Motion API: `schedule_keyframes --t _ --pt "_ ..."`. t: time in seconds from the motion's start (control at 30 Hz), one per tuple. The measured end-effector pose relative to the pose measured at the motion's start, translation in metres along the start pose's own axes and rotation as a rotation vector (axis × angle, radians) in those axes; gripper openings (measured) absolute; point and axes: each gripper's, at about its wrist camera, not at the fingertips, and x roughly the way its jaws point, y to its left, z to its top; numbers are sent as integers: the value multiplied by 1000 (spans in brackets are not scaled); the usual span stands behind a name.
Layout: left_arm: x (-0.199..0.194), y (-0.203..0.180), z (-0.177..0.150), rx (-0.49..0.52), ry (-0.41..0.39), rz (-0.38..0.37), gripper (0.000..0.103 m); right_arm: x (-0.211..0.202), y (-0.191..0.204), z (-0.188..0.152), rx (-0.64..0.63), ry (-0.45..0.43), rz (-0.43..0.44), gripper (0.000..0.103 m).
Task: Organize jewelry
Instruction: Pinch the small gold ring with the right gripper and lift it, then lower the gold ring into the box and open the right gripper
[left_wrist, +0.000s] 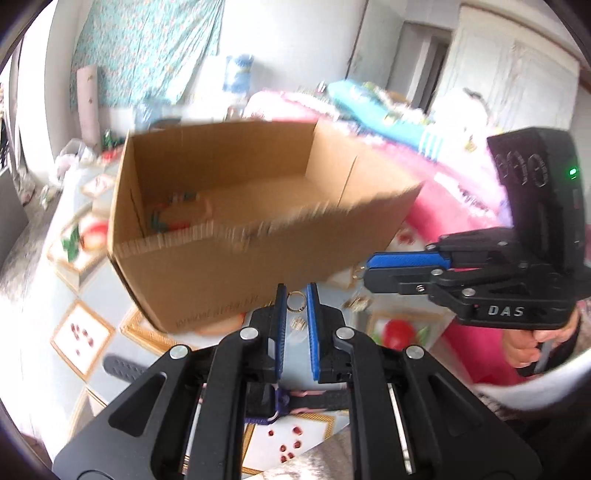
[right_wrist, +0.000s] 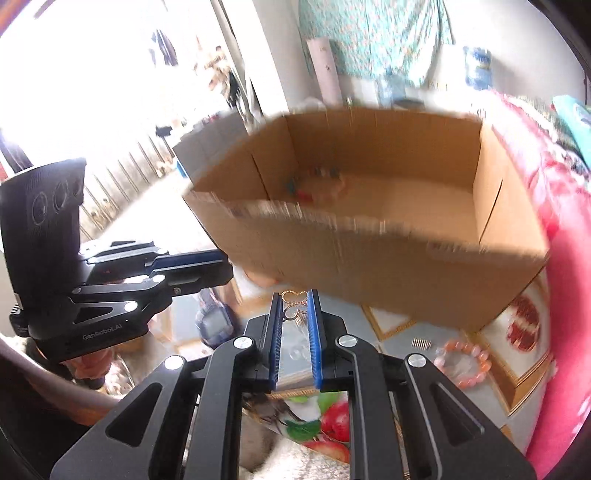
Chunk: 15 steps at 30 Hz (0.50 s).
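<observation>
An open cardboard box stands on the patterned tablecloth; it also shows in the right wrist view. A beaded bracelet lies inside it at the left end. My left gripper holds a small gold ring between its blue pads, just before the box's front wall. My right gripper is shut on a gold butterfly-shaped piece, also near the box front. The right gripper appears in the left wrist view at the right.
A pink bead bracelet and small gold pieces lie on the tablecloth to the right. More small gold pieces lie by the box. A pink blanket borders the right side. A dark strap lies at left.
</observation>
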Motion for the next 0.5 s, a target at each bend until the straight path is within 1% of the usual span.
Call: schedule_keyframes --t 0.03,0.13,0.2,0.27,0.33,0.37,0.43,0.5 --pt "-6 -1 6 4 -22 -11 10 1 6 6 0 -23 11 14" --pt "-20 -1 29 17 -73 -46 10 -19 7 26 12 -93 64 14" --pt "-20 2 48 31 -79 -41 10 -26 4 45 19 -124 86 14" --pt "-10 7 70 38 -58 -25 10 -26 -4 62 30 -134 86 14" --pt "4 15 93 41 -30 -9 10 -16 -18 83 57 -107 70 14" --pt "10 20 103 34 -6 -19 10 -9 -26 91 77 -86 65 14" --pt "31 32 124 -5 66 -40 10 12 -47 109 127 -13 58 14" --pt "63 46 144 -36 169 -51 10 41 -71 125 188 82 32 14"
